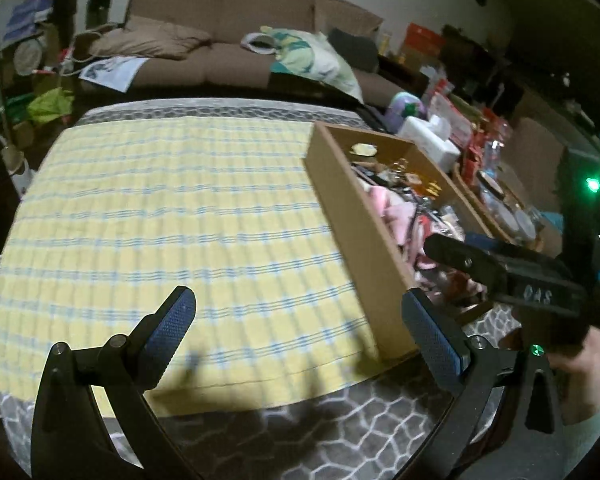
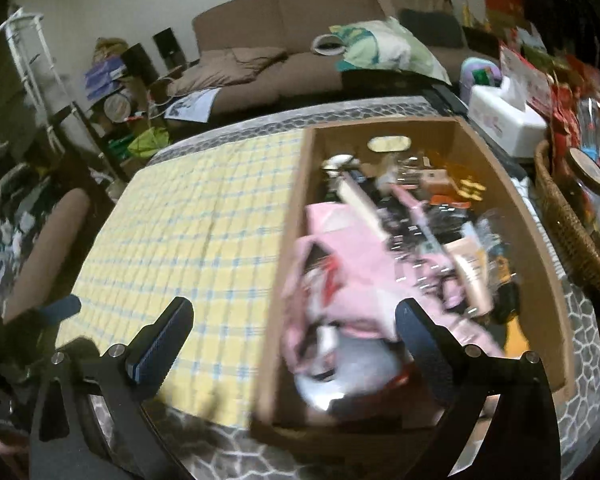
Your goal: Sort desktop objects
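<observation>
Left tongs (image 1: 300, 332) and right tongs (image 2: 292, 340), both spread wide and empty; each black arm ends in a blue, finely knurled rectangular pad (image 1: 172, 328). Beneath the left tongs lies a flat yellow cloth (image 1: 160, 208) with blue woven checks, spread over a grey hexagon-patterned table (image 1: 340, 432). The rectangular cardboard box (image 2: 284, 240), plain brown with an oval handle cut-out, stands on the cloth's right edge under the right tongs, filled with blurred small objects, pink fabric (image 2: 340, 272) and a cream tube (image 2: 472, 272). A woven wicker basket (image 2: 560, 216) sits beside the box.

Cluttered cardboard box (image 2: 540, 240) on checked cloth (image 2: 188, 216)
</observation>
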The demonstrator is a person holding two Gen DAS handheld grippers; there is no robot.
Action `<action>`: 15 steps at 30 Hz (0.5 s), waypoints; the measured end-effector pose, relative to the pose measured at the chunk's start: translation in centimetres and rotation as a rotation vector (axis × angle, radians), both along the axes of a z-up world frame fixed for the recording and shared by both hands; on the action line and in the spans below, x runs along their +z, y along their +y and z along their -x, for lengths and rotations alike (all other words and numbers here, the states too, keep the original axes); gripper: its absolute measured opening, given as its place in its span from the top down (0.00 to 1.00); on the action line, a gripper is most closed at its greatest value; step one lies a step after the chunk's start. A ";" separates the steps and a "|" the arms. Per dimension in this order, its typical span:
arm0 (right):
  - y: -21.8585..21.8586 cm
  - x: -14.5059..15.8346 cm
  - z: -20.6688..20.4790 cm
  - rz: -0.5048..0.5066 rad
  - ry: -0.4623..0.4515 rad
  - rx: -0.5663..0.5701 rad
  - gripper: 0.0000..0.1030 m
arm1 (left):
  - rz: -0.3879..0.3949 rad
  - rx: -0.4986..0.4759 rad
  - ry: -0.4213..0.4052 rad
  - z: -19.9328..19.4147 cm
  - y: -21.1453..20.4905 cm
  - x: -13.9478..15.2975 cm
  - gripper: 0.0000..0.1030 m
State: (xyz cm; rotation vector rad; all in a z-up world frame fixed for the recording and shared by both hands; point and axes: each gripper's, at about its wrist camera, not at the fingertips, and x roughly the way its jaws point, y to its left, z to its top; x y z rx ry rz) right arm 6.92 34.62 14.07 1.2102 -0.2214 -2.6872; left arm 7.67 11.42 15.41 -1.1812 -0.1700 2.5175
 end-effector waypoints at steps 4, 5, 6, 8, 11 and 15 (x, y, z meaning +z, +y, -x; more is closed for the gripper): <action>-3.7 0.0 -1.2 -0.046 0.037 0.035 0.00 | 0.058 0.058 0.010 -0.7 -2.2 -0.5 0.00; -4.6 0.0 -1.4 -0.055 0.047 0.042 0.00 | 0.068 0.073 0.010 -0.7 -2.9 -0.7 0.00; -5.4 -0.2 -1.5 -0.064 0.053 0.044 0.00 | 0.075 0.089 0.010 -0.7 -3.5 -0.9 0.00; -7.1 -0.7 -1.6 -0.080 0.055 0.055 0.00 | 0.081 0.134 0.004 -0.5 -5.2 -1.7 0.00; -9.4 -1.7 -1.4 -0.109 0.050 0.077 0.00 | 0.089 0.191 -0.011 -0.1 -7.2 -3.0 0.00; -11.9 -3.3 -0.8 -0.121 0.028 0.084 0.00 | 0.149 0.263 -0.026 0.6 -9.7 -5.5 0.00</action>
